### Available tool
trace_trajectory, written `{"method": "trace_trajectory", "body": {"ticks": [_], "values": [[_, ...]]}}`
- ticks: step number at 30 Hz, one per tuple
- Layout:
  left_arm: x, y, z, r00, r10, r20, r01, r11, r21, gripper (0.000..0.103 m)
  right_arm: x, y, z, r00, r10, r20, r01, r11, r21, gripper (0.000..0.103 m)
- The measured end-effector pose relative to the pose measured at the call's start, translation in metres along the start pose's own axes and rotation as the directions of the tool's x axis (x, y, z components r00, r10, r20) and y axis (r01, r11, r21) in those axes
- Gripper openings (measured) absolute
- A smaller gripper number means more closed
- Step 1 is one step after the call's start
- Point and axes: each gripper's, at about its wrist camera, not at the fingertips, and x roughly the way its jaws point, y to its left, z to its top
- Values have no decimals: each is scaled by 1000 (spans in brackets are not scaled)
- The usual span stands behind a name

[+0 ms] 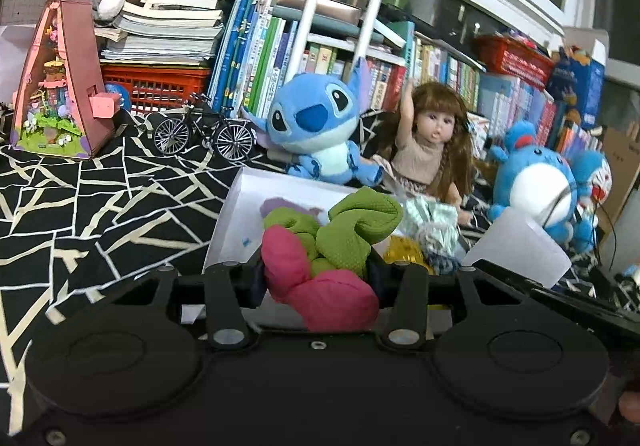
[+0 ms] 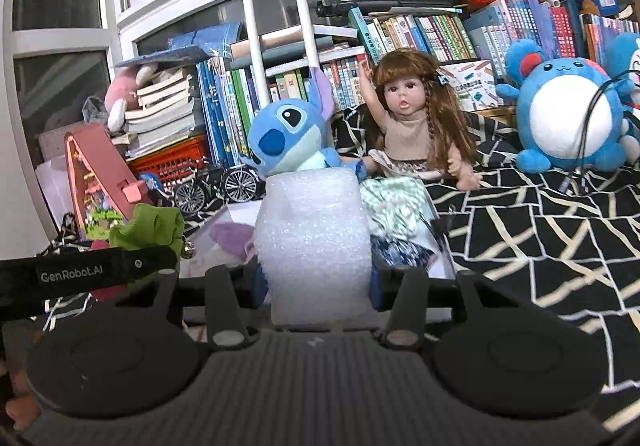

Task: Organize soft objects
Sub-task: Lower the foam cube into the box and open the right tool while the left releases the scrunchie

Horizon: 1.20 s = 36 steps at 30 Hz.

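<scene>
My left gripper [image 1: 316,278] is shut on a green and pink soft toy [image 1: 340,242] and holds it above the white box [image 1: 248,197]. The same toy shows at the left of the right wrist view [image 2: 148,226]. My right gripper [image 2: 318,286] is shut on a white foam block [image 2: 312,242] and holds it upright over the box [image 2: 236,213]. Inside the box lie a purple soft piece [image 2: 232,238], a pale green patterned cloth [image 2: 394,205] and a dark blue patterned cloth [image 2: 400,252]. A yellow item [image 1: 404,252] also lies there.
A Stitch plush [image 1: 316,129], a doll [image 1: 428,137] and a round blue plush [image 1: 536,181] sit behind the box on the black patterned cloth [image 1: 100,205]. A model bicycle [image 1: 204,129], a pink model house [image 1: 60,81], red baskets and rows of books stand at the back.
</scene>
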Motion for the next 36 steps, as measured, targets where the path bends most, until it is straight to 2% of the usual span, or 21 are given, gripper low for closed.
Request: {"method": "trace_trajectory", "body": {"ticks": [9,19,24,32,36], "values": [[40,1,32,999,26,19,-26,999,-35,44,34,-6,25,1000,-12,10,11,999,37,51],[92,3,68,999,48,5,-48,998,-45,44,86,-21,54,999,16,-43,-12,996,91,51],[118,3,72,998,68,-16,-68,998,-19,44,110,-16,60,998,6,-66,-2,998,56,51],[155,9,73,991,119,-65,-120,993,-8,45,143,-22,57,990,10,-143,6,994,111,51],[165,11,68,988,136,-78,-136,991,4,45,154,-21,53,985,-3,-170,21,995,102,51]]}}
